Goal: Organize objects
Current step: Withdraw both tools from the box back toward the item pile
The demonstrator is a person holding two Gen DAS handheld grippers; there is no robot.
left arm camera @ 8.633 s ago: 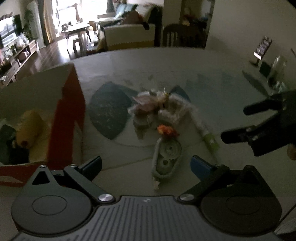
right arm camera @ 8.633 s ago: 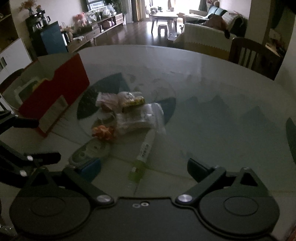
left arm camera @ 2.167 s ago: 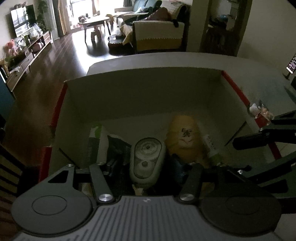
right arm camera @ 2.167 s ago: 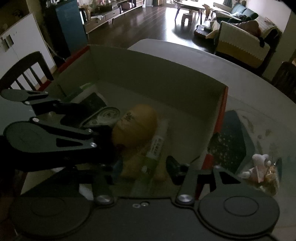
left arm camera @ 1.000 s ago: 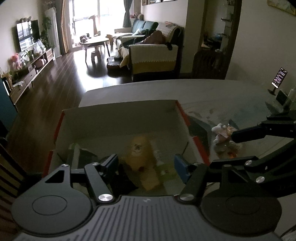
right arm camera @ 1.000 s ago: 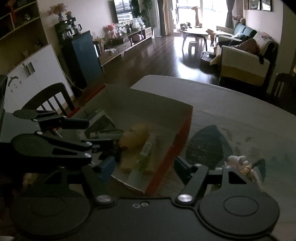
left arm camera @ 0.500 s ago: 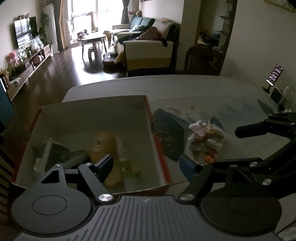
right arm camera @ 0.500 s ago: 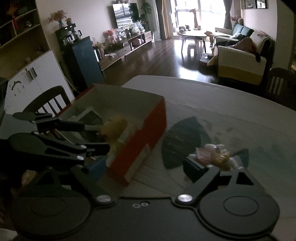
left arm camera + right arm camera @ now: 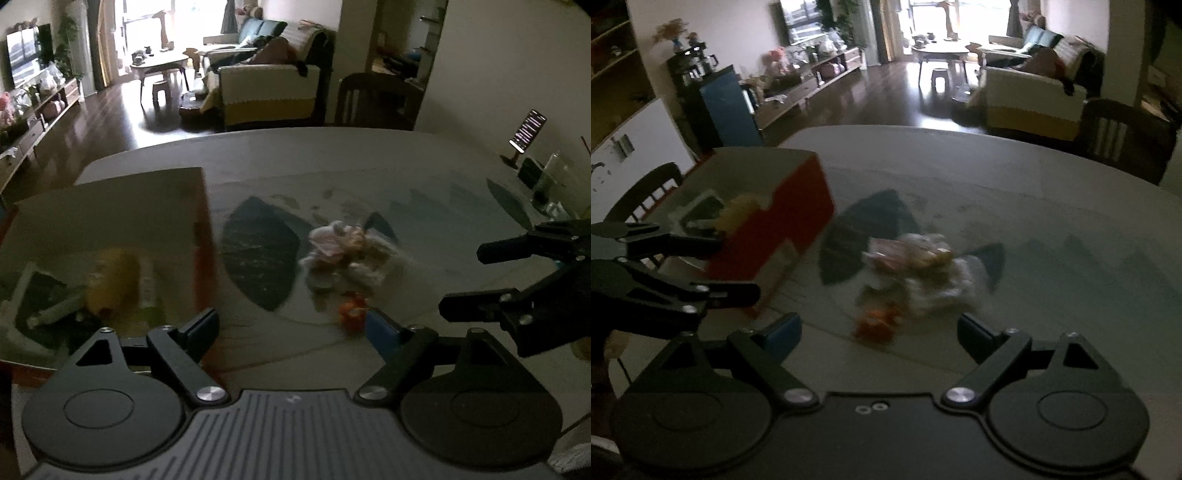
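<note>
Both grippers are hovering above the table (image 9: 424, 177) with their fingers spread wide and nothing between them. The left gripper (image 9: 291, 326) is pointing at the gap between the box (image 9: 110, 229) and the pile (image 9: 343, 254) of loose items; its left finger is overlapping the box's red wall. The right gripper (image 9: 877, 332) is facing the pile (image 9: 919, 266) head-on.

The box is sitting at the table's left side, holding a yellow toy (image 9: 112, 282) and some flat packets beside it; the frames are too blurred to name those. The pile is lying near the table's middle, well apart from the box: pinkish wrappers, a clear bag, all touching. An orange piece (image 9: 352, 314) is lying just in front of the pile, near the left gripper's blue-padded right finger.
</note>
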